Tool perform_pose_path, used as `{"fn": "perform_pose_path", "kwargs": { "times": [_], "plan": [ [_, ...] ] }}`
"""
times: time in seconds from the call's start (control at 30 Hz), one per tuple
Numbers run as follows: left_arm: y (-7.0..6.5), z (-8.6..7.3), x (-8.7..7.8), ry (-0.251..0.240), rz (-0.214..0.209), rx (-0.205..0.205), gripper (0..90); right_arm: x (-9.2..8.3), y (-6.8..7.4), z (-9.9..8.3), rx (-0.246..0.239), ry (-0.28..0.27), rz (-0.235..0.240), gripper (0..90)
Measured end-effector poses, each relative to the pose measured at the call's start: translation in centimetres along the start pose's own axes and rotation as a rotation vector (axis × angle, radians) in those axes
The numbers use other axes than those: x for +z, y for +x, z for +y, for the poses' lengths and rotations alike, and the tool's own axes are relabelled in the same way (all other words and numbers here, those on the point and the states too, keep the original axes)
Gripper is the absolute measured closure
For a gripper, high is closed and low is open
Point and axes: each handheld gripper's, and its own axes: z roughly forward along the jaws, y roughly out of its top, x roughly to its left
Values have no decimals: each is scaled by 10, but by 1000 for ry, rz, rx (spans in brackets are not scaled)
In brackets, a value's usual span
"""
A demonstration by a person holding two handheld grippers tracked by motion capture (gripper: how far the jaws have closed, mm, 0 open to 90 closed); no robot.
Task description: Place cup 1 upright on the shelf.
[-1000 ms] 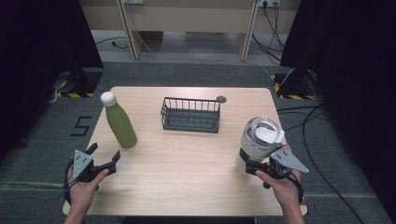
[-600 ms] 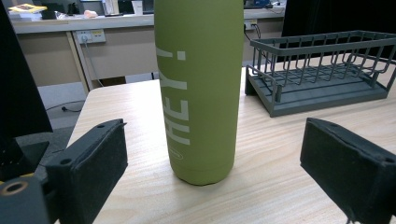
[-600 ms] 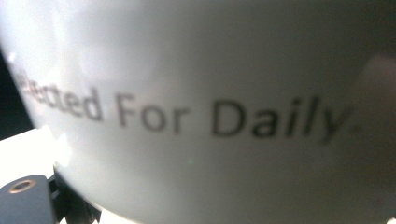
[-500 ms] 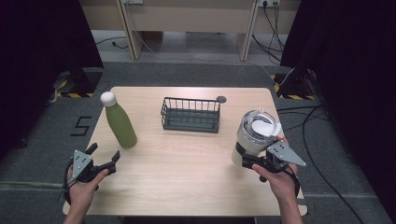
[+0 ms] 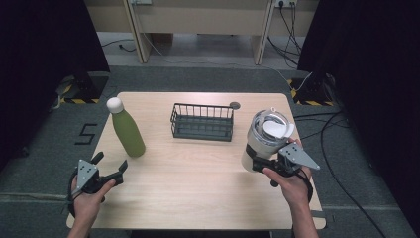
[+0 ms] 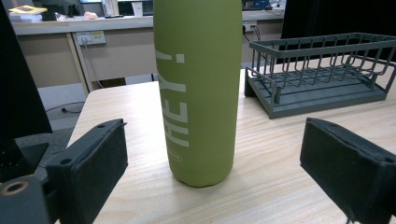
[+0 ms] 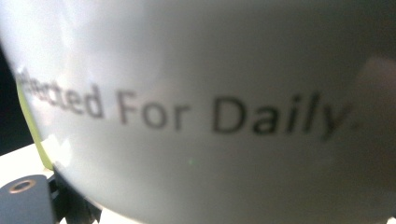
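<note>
A tall green bottle [image 5: 127, 130] with a white cap stands upright at the table's left. In the left gripper view the green bottle [image 6: 198, 88] rises just beyond the jaws. My left gripper [image 5: 111, 160] is open in front of it, not touching it. At the right, my right gripper [image 5: 258, 164] is shut on the lower body of a white tumbler [image 5: 265, 139] with a clear lid. The tumbler hangs a little above the table, tilted. In the right gripper view the tumbler's white wall [image 7: 210, 93], printed with dark letters, sits very close to the camera.
A dark wire basket [image 5: 202, 121] stands empty at the back middle of the wooden table [image 5: 198, 188]; the left gripper view has it [image 6: 322, 74] to the right of the bottle. A small dark disc [image 5: 235, 105] lies by the far edge.
My right gripper has carried the tumbler up and a little to the left, toward the table's middle. The left gripper and the bottle have not moved.
</note>
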Motion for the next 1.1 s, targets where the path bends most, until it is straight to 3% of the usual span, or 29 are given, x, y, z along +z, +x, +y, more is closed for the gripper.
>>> {"fn": "perform_pose_path", "kwargs": {
  "times": [1.1],
  "plan": [
    [-1,1,0,-5,-1,-1,70,28,3,7,-5,-5,-7,93]
  ]
}}
